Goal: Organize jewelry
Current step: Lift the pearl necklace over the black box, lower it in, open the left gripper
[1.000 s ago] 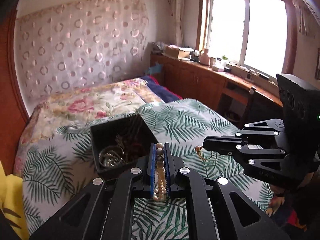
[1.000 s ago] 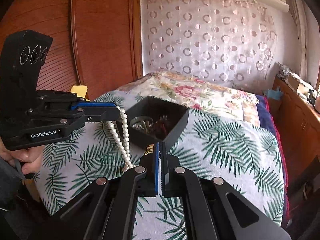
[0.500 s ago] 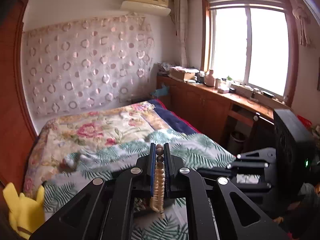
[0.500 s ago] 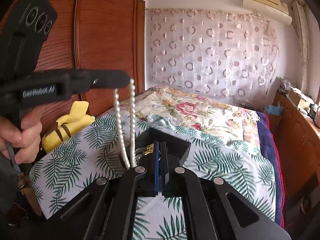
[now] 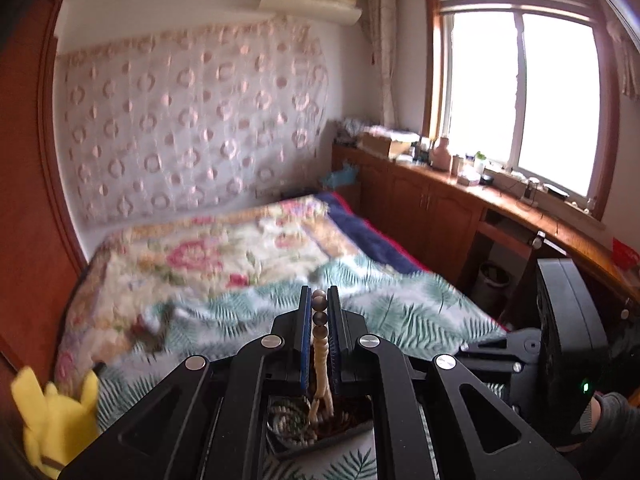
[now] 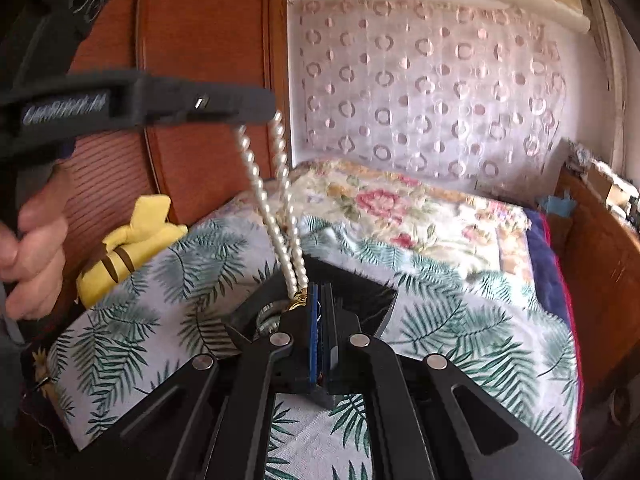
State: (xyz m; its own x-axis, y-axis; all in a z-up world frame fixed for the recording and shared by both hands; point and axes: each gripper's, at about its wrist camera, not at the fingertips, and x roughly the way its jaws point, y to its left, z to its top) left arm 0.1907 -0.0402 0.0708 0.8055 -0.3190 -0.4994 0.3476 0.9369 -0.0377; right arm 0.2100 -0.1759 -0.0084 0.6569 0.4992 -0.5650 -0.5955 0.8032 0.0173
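— Where's your pearl necklace (image 6: 267, 184)?
— Strung in the air above the black box (image 6: 376, 296) on the bed (image 6: 440, 320): your left gripper (image 5: 319, 304) pinches its beads, your right gripper (image 6: 320, 300) pinches its gold clasp (image 6: 298, 301).

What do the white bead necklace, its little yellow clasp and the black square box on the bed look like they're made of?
White bead necklace: probably pearl or imitation pearl; glossy round beads.
Yellow clasp: looks like gold-toned metal; shiny.
Black square box: matte, stiff walls; plastic or card, cannot tell.
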